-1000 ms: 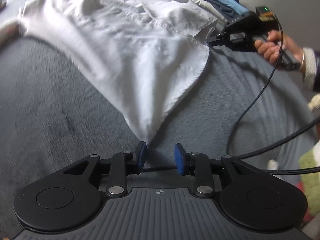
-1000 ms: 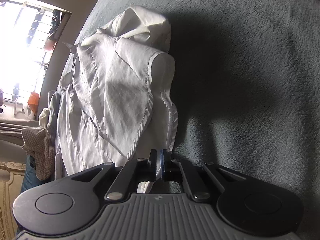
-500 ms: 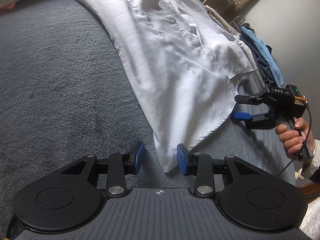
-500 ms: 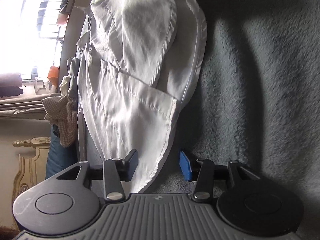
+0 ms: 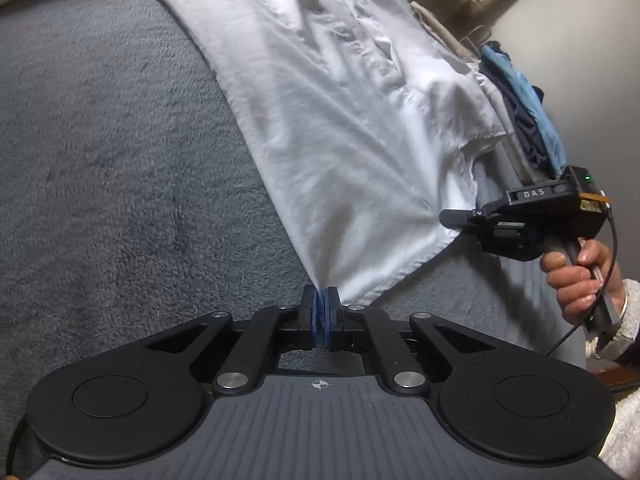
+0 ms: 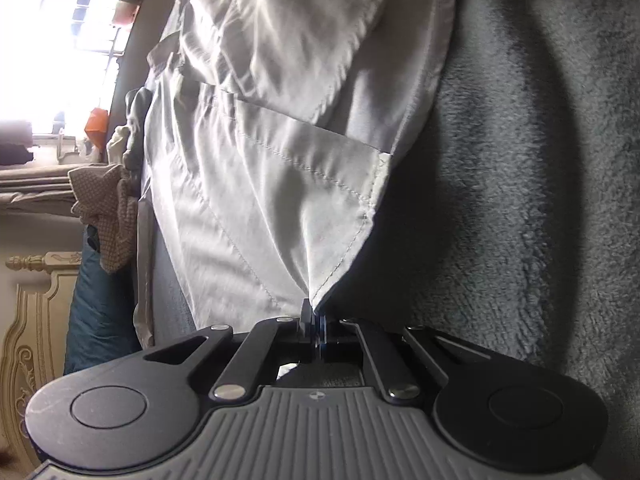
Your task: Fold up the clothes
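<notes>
"DAS" label on right claw (image 5: pixel 450 216)

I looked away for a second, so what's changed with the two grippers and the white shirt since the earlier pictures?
Both grippers have clamped the white shirt. The left gripper, open around the hem corner half a second ago, is closing on it. The right gripper, also open then, is now shut on the other corner. The shirt remains spread on the grey blanket.

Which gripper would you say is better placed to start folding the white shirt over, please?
Neither clearly: the left gripper and right gripper each pinch a hem corner of the white shirt.
</notes>
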Tool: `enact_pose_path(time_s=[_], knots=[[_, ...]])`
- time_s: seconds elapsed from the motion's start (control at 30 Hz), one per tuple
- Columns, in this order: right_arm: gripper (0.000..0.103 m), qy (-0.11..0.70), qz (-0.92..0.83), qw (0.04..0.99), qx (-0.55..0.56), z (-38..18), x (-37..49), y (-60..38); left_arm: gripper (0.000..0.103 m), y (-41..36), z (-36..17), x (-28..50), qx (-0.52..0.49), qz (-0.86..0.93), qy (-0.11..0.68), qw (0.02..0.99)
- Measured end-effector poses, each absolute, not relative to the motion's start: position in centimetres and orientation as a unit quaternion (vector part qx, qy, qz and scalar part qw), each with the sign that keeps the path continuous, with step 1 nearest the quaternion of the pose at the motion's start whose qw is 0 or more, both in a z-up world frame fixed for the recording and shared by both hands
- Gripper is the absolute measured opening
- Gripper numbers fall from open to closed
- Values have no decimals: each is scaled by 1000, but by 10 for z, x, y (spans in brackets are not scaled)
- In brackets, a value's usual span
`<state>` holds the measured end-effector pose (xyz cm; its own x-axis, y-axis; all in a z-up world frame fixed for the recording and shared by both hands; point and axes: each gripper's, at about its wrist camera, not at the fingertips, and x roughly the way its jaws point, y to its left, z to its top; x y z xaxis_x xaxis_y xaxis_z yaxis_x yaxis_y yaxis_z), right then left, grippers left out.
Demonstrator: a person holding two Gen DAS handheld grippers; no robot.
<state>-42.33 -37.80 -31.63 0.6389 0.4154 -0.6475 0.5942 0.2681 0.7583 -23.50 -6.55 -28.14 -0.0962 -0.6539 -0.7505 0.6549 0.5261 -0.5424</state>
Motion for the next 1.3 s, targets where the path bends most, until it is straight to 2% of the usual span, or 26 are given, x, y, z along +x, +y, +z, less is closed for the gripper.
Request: enact_pose_path(time_s=[0.03, 0.1, 0.13, 0.23, 0.4, 0.53, 0.67, 0.73, 0.83, 1.0, 1.27, 1.3], knots=[[3, 414, -67, 668, 614, -320, -425, -380, 19, -64, -278, -232, -2, -490, 553, 674], [5, 405, -65, 657, 633, -324, -428, -382, 32, -60, -270, -219, -13, -489, 541, 683], [8, 400, -62, 649, 644, -328, -429, -384, 33, -59, -267, -210, -19, -482, 537, 692], [11, 388, -62, 632, 668, -334, -433, -387, 33, -63, -260, -181, -29, -450, 526, 721], [11, 410, -58, 655, 632, -324, -428, -387, 33, -77, -245, -157, -6, -419, 479, 772], [27, 435, -60, 699, 564, -300, -439, -401, 36, -99, -238, -165, 28, -444, 441, 779], [30, 421, -84, 773, 467, -251, -457, -424, 37, -126, -243, -185, 60, -482, 420, 767], [39, 398, -119, 797, 439, -233, -458, -434, 37, -137, -249, -197, 81, -492, 411, 763], [39, 377, -178, 836, 358, -216, -446, -440, 37, -147, -257, -212, 116, -503, 400, 758], [39, 385, -165, 896, 151, -205, -395, -407, 37, -154, -267, -229, 162, -501, 381, 760], [38, 411, -138, 900, 51, -229, -322, -380, 40, -155, -272, -239, 196, -498, 361, 763], [35, 420, -138, 896, 48, -235, -317, -383, 40, -155, -273, -239, 197, -498, 362, 763]])
